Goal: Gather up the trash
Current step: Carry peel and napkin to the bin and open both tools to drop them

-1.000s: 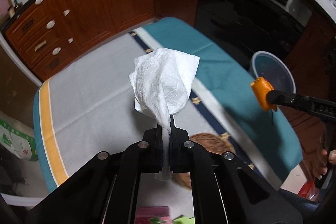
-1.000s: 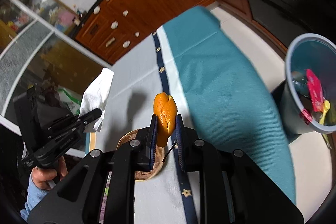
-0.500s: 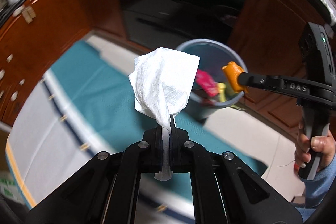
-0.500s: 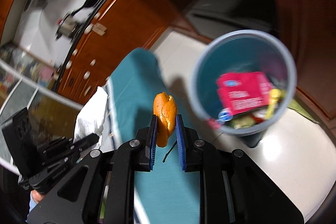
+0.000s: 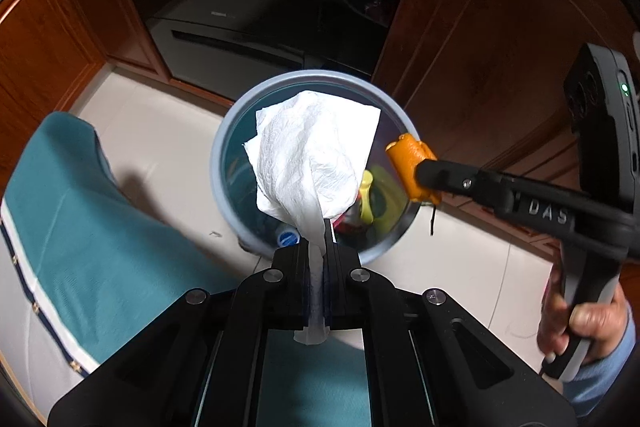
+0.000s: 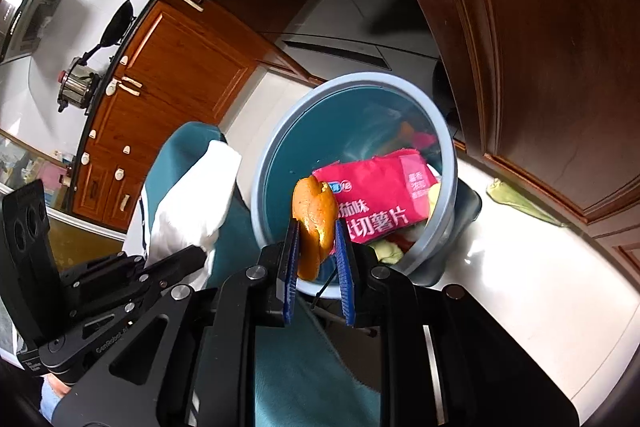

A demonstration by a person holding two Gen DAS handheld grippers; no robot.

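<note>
Pinching a white tissue (image 5: pixel 308 155), the left gripper (image 5: pixel 319 227) has its jaws clamped on the twisted tail, and the crumpled bulk fans out above them, right over the mouth of the bin (image 5: pixel 224 131). Over on the right gripper (image 6: pixel 318 227), the blue-padded jaws sit either side of an orange peel (image 6: pixel 314 219), pressed on its lower half while the top pokes up free; it hangs just above the near rim of the bin (image 6: pixel 264 163). In the left view the peel (image 5: pixel 412 167) shows at the bin's right edge, held out on the right gripper (image 5: pixel 428 175), with the right hand (image 5: pixel 580 323) wrapped round the handle. In the right view the tissue (image 6: pixel 192 203) sits just beside the bin's left side, at the tip of the left gripper (image 6: pixel 192 259). Inside the bin: a pink snack packet (image 6: pixel 380 195) with white lettering, something yellow-green (image 5: pixel 370 195), and a blue cap (image 5: pixel 288 238). The bin stands on a pale tiled floor (image 5: pixel 160 131), next to the teal cloth (image 5: pixel 80 211) of the desk. Dark wood cabinets (image 6: pixel 540 47) rise behind, and a pot (image 6: pixel 78 87) sits on the far counter.
</note>
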